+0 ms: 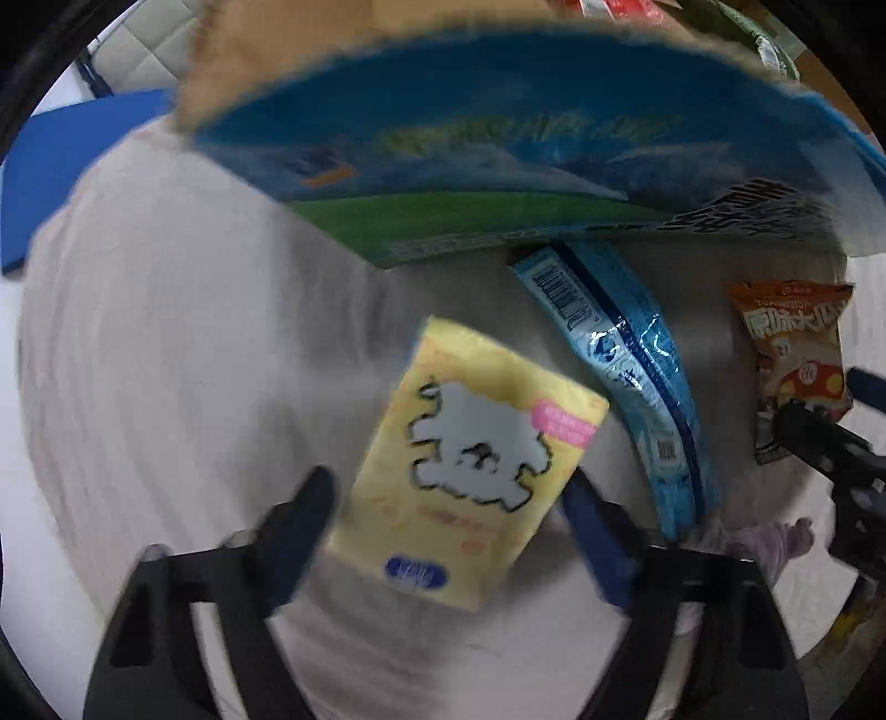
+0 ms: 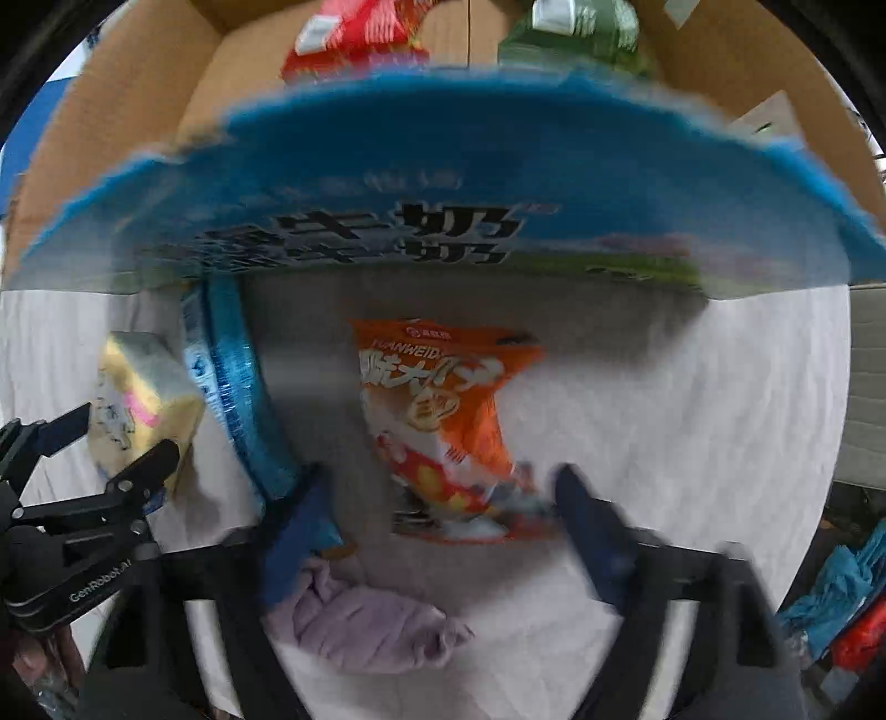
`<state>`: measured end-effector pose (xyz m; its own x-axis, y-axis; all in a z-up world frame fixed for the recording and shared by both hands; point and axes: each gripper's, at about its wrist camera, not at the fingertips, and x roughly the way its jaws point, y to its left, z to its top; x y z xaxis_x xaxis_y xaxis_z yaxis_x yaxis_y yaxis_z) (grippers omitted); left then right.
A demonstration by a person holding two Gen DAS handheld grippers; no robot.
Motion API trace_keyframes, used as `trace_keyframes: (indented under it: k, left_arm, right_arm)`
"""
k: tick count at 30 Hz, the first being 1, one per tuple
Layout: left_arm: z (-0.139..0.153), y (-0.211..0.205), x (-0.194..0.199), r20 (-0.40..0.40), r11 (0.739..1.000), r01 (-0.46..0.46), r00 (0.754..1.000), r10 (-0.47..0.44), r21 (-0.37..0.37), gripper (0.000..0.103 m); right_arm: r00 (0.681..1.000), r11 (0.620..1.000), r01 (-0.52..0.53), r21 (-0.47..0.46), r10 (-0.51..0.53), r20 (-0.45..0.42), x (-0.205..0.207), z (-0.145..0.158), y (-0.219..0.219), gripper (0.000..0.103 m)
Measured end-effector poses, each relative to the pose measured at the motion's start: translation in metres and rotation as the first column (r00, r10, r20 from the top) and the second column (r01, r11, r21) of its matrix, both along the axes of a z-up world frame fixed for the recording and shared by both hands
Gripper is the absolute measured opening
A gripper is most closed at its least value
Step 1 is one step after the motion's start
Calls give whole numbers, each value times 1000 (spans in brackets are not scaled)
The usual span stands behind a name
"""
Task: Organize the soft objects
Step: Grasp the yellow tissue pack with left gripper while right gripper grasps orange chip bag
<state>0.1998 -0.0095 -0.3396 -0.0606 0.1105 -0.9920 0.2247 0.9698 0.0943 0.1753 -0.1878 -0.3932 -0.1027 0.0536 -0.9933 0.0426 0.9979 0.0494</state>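
Note:
A yellow tissue pack [image 1: 470, 459] with a white cartoon dog lies on the white cloth between the fingers of my left gripper [image 1: 448, 493], which is open around it. The pack also shows in the right wrist view [image 2: 144, 399]. A blue shiny pack [image 1: 637, 376] lies to its right. An orange snack bag [image 2: 443, 421] lies between the fingers of my right gripper [image 2: 437, 498], which is open. A lilac cloth [image 2: 371, 626] lies crumpled under the right gripper.
A cardboard box with a blue and green printed flap [image 2: 443, 183] stands just behind the items; red [image 2: 354, 33] and green [image 2: 576, 27] packets sit inside it. A blue board [image 1: 72, 171] lies at the far left.

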Motion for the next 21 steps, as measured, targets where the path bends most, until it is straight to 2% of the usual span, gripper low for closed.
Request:
trace_keyframes:
  k: [1,2,5,7,9,12,14,16,19,21]
  left_arm:
    - [-2,2,1,-6,999,-28,1000,28,-17,76]
    - [-2,4,1,-8,998,-57,998,57,-40,75]
    - [0,15,-6,-44,985,-142,989,138,-99,70]
    - [1,22,-15,-79,968,-212,976,203,-132,68]
    - [2,26,-25,-87,959,-251,967,241,-134,67]
    - [-4,26,-31,-74,954,-270,962,262,-134,68]
    - [-9,25,-33,-76,954,-272,962,264,-126,68]
    - [-17,23,-38,-68,959,-263,964,257,-108,68]
    - [-27,21,-38,-66,961,-259,965,254,-96,68]
    - [-28,20,-39,-55,960,-262,965,257,-96,66]
  right_arm:
    - [1000,1000,-2,-11,2,-19,0,-5,0,38]
    - [999,1000,13,12,-13,-43,-1,-10,-3,33]
    - [995,996,58,69,-52,-90,-5,-9,-13,29]
    - [989,988,83,131,-66,-129,-11,-8,-20,28]
    - [982,979,91,181,-57,-182,-20,-9,-26,28]
    - [983,987,80,140,-55,-177,-26,-10,-31,34]
    - [986,987,98,124,-79,-150,-26,-8,-35,61]
    - [984,981,148,123,-133,-120,-27,-6,-38,69]
    - [980,978,183,102,-173,-96,-27,-8,-37,68]
    - [979,977,197,78,-191,-77,-31,-11,-35,43]
